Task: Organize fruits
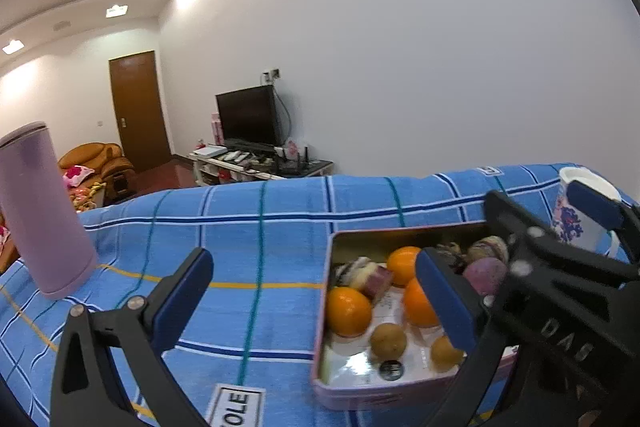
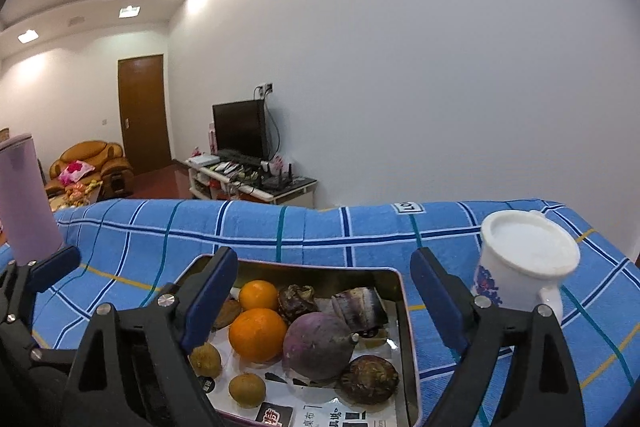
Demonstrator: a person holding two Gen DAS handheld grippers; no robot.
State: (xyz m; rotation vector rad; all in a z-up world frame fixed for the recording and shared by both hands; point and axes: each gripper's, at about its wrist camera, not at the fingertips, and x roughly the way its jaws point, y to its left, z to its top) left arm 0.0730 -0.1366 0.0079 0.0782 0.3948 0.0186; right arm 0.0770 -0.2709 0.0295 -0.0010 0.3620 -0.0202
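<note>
A lilac tumbler (image 1: pixel 42 211) stands upright at nine o'clock on a blue plaid cloth (image 1: pixel 260 227), well apart from the left gripper (image 1: pixel 316 291), whose blue-padded fingers (image 1: pixel 182 303) are spread wide and hold nothing. At that gripper's four o'clock a pink metal tin (image 1: pixel 352 393) holds three oranges, the nearest orange (image 1: pixel 349 311) lying just beyond the right-hand pad, with two small brown fruits in front of it and purple tubers behind.

In the right wrist view the right gripper (image 2: pixel 324 295) hangs directly over the same tin (image 2: pixel 410 347), jaws apart and empty. Between its fingers lie two oranges, the larger orange (image 2: pixel 257 334) at seven o'clock of a round purple tuber (image 2: pixel 318 345), which touches it. A white floral mug (image 2: pixel 524 263) stands at two o'clock, just beside the tin.
</note>
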